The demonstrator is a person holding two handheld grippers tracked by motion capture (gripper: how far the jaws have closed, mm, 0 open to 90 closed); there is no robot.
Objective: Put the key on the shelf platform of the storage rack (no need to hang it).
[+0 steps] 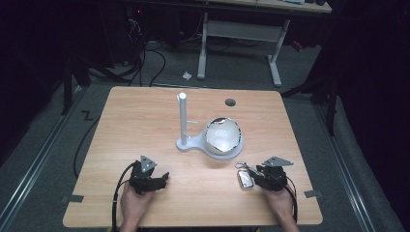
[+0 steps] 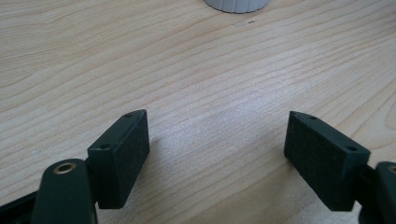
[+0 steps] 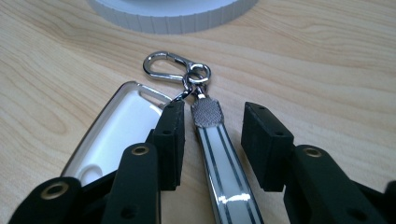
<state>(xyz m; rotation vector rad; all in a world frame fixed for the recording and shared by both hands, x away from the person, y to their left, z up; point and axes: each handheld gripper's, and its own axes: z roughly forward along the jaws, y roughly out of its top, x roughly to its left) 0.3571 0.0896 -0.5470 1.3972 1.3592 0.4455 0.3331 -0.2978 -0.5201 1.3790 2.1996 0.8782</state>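
Two hand-held grippers rest low on a wooden table (image 1: 145, 125). Left gripper (image 1: 153, 183) gapes wide over bare wood. Right gripper (image 3: 212, 135) straddles a striped key strap (image 3: 224, 163) without touching it; its white fob (image 3: 116, 135) lies just outside, near a white stand (image 1: 193, 143).

Both forearms come in low. The left hand (image 1: 134, 202) holds the black two-jaw left gripper (image 2: 217, 156) level, its jaws spread wide. The right hand (image 1: 279, 202) aims the right gripper (image 3: 212, 144) forward, jaws half-closed, apparently not yet pressing anything.
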